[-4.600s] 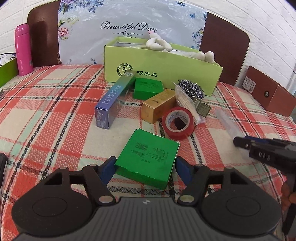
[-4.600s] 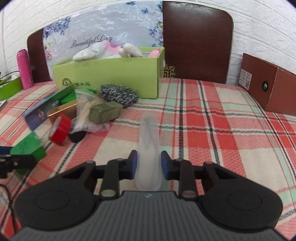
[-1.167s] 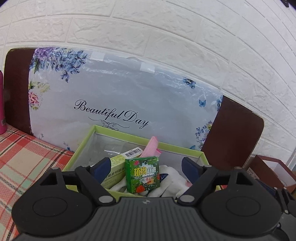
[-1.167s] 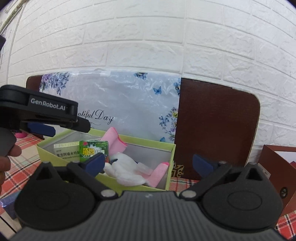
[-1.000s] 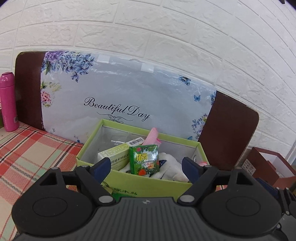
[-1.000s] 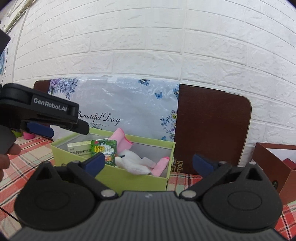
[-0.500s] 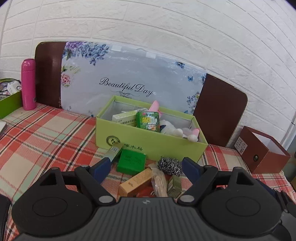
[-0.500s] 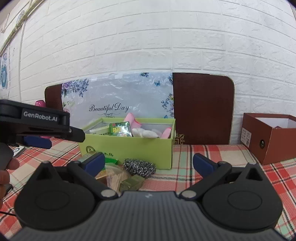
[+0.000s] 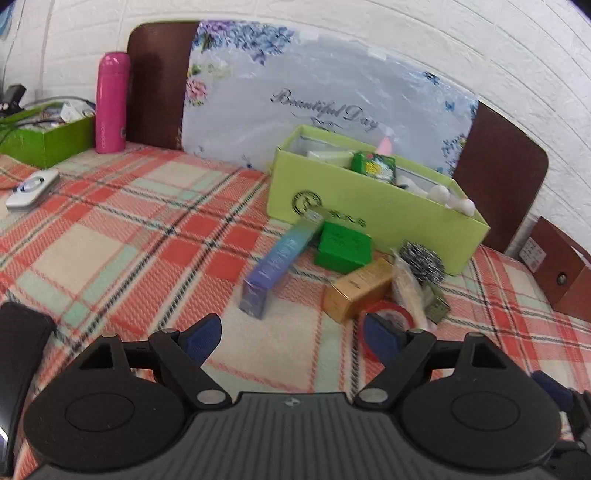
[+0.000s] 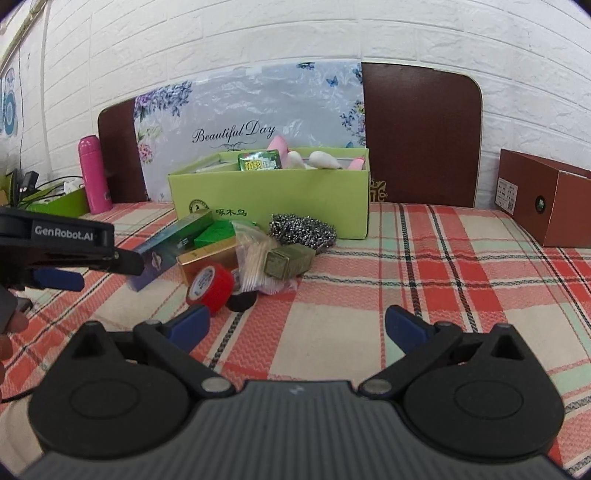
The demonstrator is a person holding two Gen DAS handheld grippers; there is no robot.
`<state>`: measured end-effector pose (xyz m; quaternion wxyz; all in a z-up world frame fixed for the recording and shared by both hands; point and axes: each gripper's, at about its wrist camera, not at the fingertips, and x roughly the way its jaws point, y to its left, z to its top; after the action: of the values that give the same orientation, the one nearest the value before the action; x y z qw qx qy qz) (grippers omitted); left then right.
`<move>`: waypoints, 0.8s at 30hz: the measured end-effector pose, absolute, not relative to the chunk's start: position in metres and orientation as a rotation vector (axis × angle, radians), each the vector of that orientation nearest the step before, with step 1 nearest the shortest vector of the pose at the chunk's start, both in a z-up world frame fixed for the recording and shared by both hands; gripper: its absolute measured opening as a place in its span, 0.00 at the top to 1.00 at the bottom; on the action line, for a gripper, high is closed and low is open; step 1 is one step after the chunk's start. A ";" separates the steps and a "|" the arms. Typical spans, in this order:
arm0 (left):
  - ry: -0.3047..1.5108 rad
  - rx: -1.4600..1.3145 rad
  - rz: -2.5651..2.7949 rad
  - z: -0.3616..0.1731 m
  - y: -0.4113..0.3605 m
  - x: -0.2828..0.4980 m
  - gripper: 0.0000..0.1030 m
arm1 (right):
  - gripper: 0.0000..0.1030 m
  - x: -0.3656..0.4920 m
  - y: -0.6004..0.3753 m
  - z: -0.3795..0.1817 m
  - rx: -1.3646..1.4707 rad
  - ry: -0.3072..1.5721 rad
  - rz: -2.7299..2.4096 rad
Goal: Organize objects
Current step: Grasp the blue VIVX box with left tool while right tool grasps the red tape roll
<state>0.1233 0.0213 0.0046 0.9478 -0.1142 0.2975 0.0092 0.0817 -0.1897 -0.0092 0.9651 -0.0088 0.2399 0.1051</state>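
Reading "GenRobot.AI", the left gripper point(image 10: 55, 277) hovers with jaws apart and empty; the right gripper point(image 10: 295, 326) likewise. Behind the lime-green box point(image 10: 273, 199) at the table's far edge, a floral panel point(image 10: 236, 110) reads "Beautiful Day".

Plaid tablecloth point(image 10: 443, 258), red/cream/green check, covers table. White brick wall point(image 10: 258, 33) behind. Floral panel point(image 10: 236, 122) reading "Beautiful Day" leans upright against wall, dark brown boards point(image 10: 421, 136) either side of it. Pink bottle point(image 9: 112, 101) upright at back left, just beside small green tray point(image 9: 48, 138) holding cables and clutter. White flat device point(image 9: 32, 188) lies on cloth near tray. Brown cardboard box point(image 10: 546, 199) at right edge, well apart from the rest. Dark slab point(image 9: 18, 354) at near left edge, identity unclear.
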 end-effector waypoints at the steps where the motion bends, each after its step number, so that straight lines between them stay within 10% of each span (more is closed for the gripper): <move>1: 0.593 -0.224 0.038 0.004 0.025 0.128 0.16 | 0.00 0.081 -0.187 -0.009 -0.026 0.478 0.209; 9: 0.630 -0.172 0.047 -0.010 0.039 0.182 0.18 | 0.13 0.087 -0.165 -0.010 -0.117 0.484 0.230; 14: 0.676 -0.222 -0.045 -0.017 0.046 0.193 0.66 | 0.19 0.099 -0.139 -0.014 -0.206 0.482 0.279; 24: 0.736 -0.252 -0.181 -0.017 0.043 0.149 0.77 | 0.54 0.128 -0.087 -0.038 -0.443 0.496 0.321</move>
<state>0.1489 0.0429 -0.0167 0.9213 -0.1226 0.3583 -0.0882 0.1281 -0.0868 -0.0375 0.9327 -0.2165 0.2422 0.1569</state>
